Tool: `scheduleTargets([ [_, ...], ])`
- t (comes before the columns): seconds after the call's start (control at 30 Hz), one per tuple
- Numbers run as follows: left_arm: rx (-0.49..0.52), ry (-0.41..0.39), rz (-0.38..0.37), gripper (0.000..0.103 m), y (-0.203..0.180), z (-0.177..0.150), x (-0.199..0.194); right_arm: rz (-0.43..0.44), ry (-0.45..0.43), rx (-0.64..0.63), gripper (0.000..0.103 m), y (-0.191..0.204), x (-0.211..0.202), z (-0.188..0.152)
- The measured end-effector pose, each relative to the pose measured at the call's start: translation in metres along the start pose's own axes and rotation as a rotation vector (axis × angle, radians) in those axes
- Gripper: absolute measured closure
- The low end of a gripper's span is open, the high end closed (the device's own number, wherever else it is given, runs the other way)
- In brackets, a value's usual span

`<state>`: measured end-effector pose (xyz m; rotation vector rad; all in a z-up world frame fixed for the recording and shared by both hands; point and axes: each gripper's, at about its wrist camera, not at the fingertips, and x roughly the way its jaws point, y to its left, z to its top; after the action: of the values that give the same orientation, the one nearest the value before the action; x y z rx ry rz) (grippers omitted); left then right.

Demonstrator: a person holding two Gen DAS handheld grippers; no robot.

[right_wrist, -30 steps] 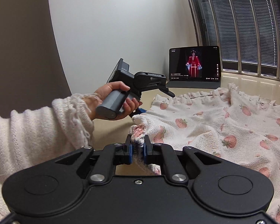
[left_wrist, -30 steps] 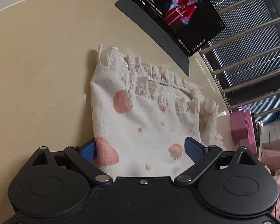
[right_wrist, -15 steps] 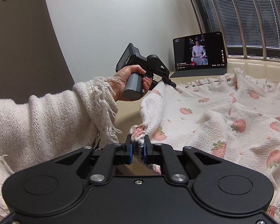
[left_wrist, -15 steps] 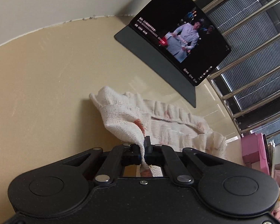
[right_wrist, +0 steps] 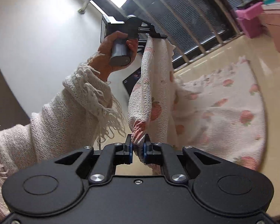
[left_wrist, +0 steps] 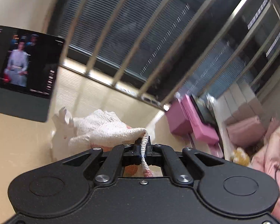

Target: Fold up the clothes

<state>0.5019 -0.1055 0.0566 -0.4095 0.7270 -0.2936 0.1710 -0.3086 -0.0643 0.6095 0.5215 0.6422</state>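
A white knit garment with a strawberry print [right_wrist: 224, 112] lies partly spread on the beige tabletop [right_wrist: 224, 56]. My right gripper [right_wrist: 137, 145] is shut on a bunched corner of it, low and near the camera. My left gripper [left_wrist: 144, 145] is shut on another edge of the garment [left_wrist: 102, 128]. In the right wrist view the left gripper [right_wrist: 156, 35] is raised high in a hand with a cream sleeve [right_wrist: 74, 108]. The cloth hangs taut in a band from it down to my right gripper.
A tablet [left_wrist: 22, 71] playing a video stands on the table at the left. A barred window with blinds [left_wrist: 149, 37] runs along the far side. Pink boxes [left_wrist: 188, 123] and pink cushions [left_wrist: 244, 130] sit at the right.
My left gripper closed on the garment's edge, then rose and swung right, lifting that edge off the table. My right gripper kept its grip and rolled, so its view is tilted.
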Motion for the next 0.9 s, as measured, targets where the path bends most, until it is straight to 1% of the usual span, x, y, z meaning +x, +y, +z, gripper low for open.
scheduleTargets([
  [0.07, 0.077, 0.086, 0.063, 0.101, -0.039, -0.027, 0.055, -0.056, -0.009, 0.069, 0.093, -0.026, -0.009, -0.005],
  [0.13, 0.126, 0.159, 0.090, 0.101, -0.062, -0.058, 0.106, -0.097, -0.011, 0.129, 0.093, -0.048, -0.015, -0.012],
  [0.17, 0.127, 0.195, 0.095, 0.101, -0.068, -0.071, 0.125, -0.109, -0.007, 0.153, 0.093, -0.058, -0.016, -0.017],
  [0.23, 0.143, 0.243, 0.094, 0.101, -0.078, -0.092, 0.153, -0.123, -0.001, 0.201, 0.093, -0.076, -0.018, -0.025],
  [0.27, 0.171, 0.258, 0.102, 0.101, -0.083, -0.100, 0.161, -0.124, 0.001, 0.225, 0.093, -0.083, -0.019, -0.028],
  [0.33, 0.196, 0.275, 0.113, 0.100, -0.090, -0.110, 0.170, -0.122, 0.007, 0.262, 0.093, -0.094, -0.019, -0.032],
  [0.37, 0.205, 0.285, 0.117, 0.098, -0.093, -0.114, 0.175, -0.120, 0.008, 0.276, 0.093, -0.098, -0.020, -0.033],
  [0.4, 0.199, 0.298, 0.111, 0.093, -0.093, -0.116, 0.178, -0.118, 0.007, 0.289, 0.093, -0.100, -0.020, -0.034],
  [0.43, 0.193, 0.311, 0.105, 0.090, -0.094, -0.118, 0.182, -0.116, 0.007, 0.301, 0.093, -0.103, -0.020, -0.035],
  [0.47, 0.188, 0.320, 0.100, 0.079, -0.094, -0.119, 0.184, -0.114, 0.006, 0.313, 0.093, -0.105, -0.019, -0.036],
  [0.5, 0.187, 0.308, 0.092, 0.061, -0.095, -0.119, 0.184, -0.113, 0.004, 0.318, 0.093, -0.106, -0.018, -0.037],
  [0.57, 0.183, 0.284, 0.076, 0.044, -0.097, -0.118, 0.182, -0.111, -0.001, 0.325, 0.093, -0.108, -0.014, -0.039],
  [0.6, 0.184, 0.270, 0.070, 0.041, -0.098, -0.117, 0.180, -0.113, 0.003, 0.321, 0.091, -0.105, -0.014, -0.038],
  [0.63, 0.195, 0.248, 0.067, 0.040, -0.097, -0.115, 0.170, -0.114, 0.008, 0.315, 0.089, -0.102, -0.015, -0.037],
  [0.7, 0.217, 0.203, 0.062, 0.037, -0.096, -0.111, 0.150, -0.121, 0.012, 0.302, 0.079, -0.098, -0.018, -0.033],
  [0.73, 0.228, 0.181, 0.059, 0.037, -0.096, -0.110, 0.140, -0.121, 0.010, 0.296, 0.069, -0.097, -0.020, -0.032],
  [0.77, 0.239, 0.158, 0.056, 0.036, -0.095, -0.108, 0.129, -0.128, 0.005, 0.282, 0.056, -0.094, -0.024, -0.031],
  [0.8, 0.251, 0.137, 0.053, 0.034, -0.094, -0.106, 0.118, -0.135, 0.000, 0.268, 0.049, -0.092, -0.029, -0.031],
  [0.87, 0.300, 0.095, 0.049, 0.027, -0.089, -0.108, 0.083, -0.162, -0.009, 0.227, 0.028, -0.083, -0.037, -0.028],
  [0.9, 0.327, 0.072, 0.050, 0.023, -0.086, -0.110, 0.064, -0.173, -0.012, 0.208, 0.022, -0.079, -0.041, -0.027],
])
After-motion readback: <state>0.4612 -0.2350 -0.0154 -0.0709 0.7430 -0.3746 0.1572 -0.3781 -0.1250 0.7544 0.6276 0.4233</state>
